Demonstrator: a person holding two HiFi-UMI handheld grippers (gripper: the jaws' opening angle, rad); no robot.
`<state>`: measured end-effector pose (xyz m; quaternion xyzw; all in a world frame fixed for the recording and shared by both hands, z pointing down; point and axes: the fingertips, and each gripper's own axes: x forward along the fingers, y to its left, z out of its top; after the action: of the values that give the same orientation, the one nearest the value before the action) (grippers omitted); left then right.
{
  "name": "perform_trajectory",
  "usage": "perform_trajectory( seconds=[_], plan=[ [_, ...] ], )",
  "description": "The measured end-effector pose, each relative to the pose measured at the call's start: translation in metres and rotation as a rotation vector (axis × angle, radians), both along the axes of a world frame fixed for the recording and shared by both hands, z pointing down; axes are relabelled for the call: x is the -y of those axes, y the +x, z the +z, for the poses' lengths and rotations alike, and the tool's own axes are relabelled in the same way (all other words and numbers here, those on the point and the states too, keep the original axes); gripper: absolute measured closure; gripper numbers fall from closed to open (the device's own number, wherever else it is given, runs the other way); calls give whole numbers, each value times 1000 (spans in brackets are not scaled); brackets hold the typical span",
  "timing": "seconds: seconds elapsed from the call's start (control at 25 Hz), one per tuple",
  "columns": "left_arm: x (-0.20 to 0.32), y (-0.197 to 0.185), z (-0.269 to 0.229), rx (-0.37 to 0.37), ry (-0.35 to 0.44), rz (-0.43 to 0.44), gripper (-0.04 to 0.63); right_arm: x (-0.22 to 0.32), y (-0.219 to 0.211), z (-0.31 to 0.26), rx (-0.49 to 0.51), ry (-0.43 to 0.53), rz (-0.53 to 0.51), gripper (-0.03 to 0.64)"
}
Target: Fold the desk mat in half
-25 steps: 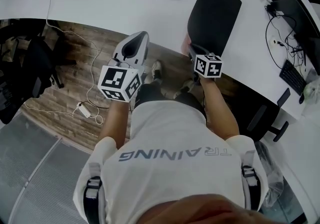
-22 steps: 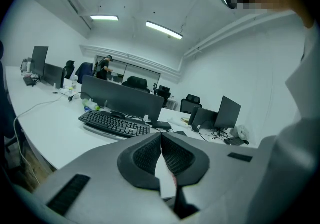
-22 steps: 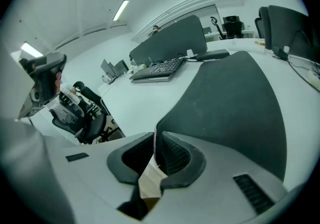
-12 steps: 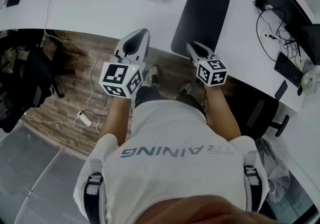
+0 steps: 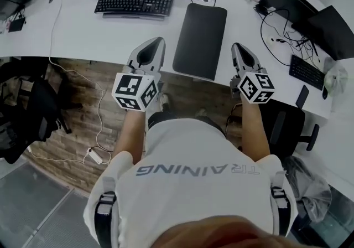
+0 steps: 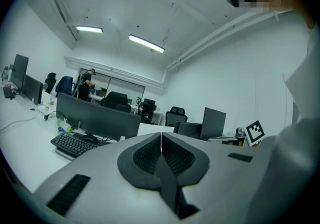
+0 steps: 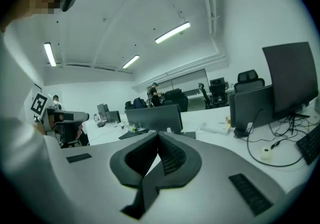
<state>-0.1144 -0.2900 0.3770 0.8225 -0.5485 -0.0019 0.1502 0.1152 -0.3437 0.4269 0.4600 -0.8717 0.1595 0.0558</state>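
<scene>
The black desk mat [image 5: 200, 39] lies flat on the white desk [image 5: 83, 34] in the head view, its near edge at the desk's front edge. My left gripper [image 5: 152, 43] hovers just left of the mat's near corner, jaws shut and empty [image 6: 161, 135]. My right gripper [image 5: 238, 48] is held to the right of the mat, apart from it. Its jaws have just been closing and now stand shut with nothing between them [image 7: 158, 135]. Neither gripper view shows the mat.
A black keyboard [image 5: 134, 3] lies behind the left gripper. Cables [image 5: 285, 34], a second keyboard [image 5: 305, 71] and a phone [image 5: 302, 96] crowd the desk's right side. A black office chair [image 5: 285, 130] stands below the right gripper, and dark chairs [image 5: 25, 108] stand at the left.
The right gripper has left the mat's near edge and risen to the mat's right. The mat, draped over the desk's edge before, now lies flat. The left gripper rose a little.
</scene>
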Motion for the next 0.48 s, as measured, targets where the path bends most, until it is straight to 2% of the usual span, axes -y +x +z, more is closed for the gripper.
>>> perform_trajectory(
  seconds=[0.24,0.48],
  plan=[
    [6,19,-24,-11,47,-3,563,4,64,-70,21,149,145,592],
    [11,44,-42,-10,79,22,563,-15,90,-116,35,228,180,592]
  ],
)
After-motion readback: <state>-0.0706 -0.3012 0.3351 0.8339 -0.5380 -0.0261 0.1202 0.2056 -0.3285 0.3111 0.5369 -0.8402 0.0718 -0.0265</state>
